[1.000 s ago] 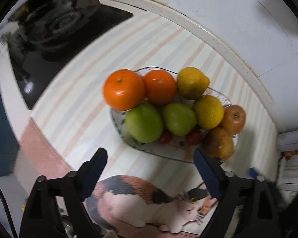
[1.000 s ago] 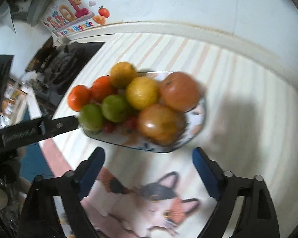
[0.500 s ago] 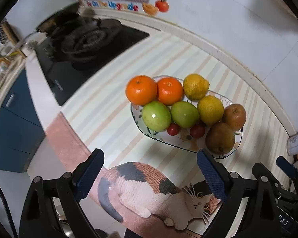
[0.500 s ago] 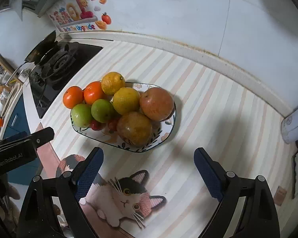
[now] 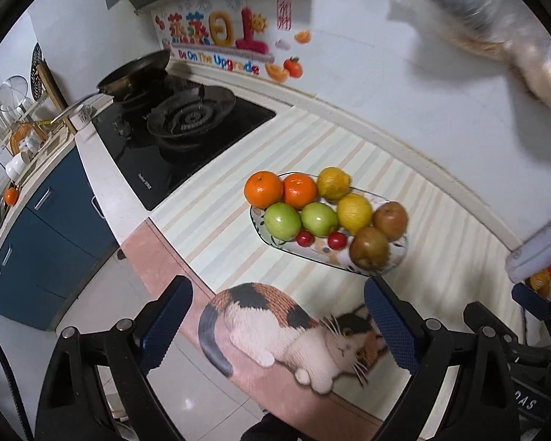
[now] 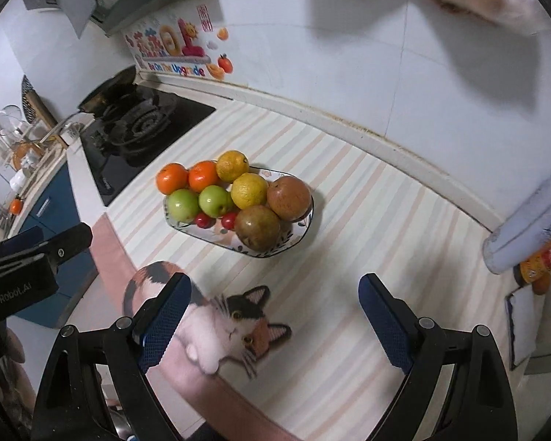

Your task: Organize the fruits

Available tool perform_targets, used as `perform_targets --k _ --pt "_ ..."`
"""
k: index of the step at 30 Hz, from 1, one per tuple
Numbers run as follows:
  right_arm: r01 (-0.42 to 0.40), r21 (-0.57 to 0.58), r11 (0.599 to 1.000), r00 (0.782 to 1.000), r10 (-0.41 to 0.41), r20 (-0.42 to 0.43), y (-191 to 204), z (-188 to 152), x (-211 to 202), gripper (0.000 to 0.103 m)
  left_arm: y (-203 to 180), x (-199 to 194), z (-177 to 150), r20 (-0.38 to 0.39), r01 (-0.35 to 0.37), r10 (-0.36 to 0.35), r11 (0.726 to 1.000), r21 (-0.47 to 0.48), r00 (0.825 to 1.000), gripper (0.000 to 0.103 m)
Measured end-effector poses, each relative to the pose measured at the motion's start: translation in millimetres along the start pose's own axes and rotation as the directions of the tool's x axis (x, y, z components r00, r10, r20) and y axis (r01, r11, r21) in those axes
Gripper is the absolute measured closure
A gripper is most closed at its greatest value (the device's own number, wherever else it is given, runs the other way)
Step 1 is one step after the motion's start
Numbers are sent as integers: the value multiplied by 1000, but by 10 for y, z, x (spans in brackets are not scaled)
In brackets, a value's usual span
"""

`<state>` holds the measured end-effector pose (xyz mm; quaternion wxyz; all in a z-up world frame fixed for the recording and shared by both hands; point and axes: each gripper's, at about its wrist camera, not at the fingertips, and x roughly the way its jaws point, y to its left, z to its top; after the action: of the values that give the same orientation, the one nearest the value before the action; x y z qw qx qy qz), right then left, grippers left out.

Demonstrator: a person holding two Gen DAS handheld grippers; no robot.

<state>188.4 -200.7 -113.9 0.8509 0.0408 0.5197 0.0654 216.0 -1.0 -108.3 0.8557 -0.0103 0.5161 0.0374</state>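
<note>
— How are the claws held?
— The left claw (image 5: 277,325) is spread wide and empty above the near edge of the surface (image 5: 440,220); the right claw (image 6: 275,321) is likewise spread wide, with nothing gripped.
— And the fruit?
— It is piled on the plate (image 5: 398,257), farther off than both claws and apart from them: oranges (image 5: 263,189) at left, green apples (image 5: 282,221), lemons (image 5: 353,212), brown pears (image 5: 369,247) at right.

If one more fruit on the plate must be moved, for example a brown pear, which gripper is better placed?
Probably right. The right gripper is open and faces the brown pears on the patterned oval plate; the open left gripper is nearer the oranges.
</note>
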Motion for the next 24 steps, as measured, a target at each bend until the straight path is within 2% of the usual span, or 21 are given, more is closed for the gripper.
perform_targets --k 5,11,19,24 --pt "-15 -14 1000 999 15 39 33 -113 -509 8 -14 -494 -157 55 18 -19 1000 17 998 7" --pt "-25 -27 999 996 27 86 54 -231 -1052 8 -7 -1017 -299 129 5 -10 999 36 992 7" --pt "-49 -34 998 988 53 142 109 -317 -1623 8 47 -1429 -452 177 21 -25 1000 23 984 7" --pt "-65 -46 997 983 72 169 166 -339 -1845 8 52 -1574 -516 196 33 -37 999 25 980 7"
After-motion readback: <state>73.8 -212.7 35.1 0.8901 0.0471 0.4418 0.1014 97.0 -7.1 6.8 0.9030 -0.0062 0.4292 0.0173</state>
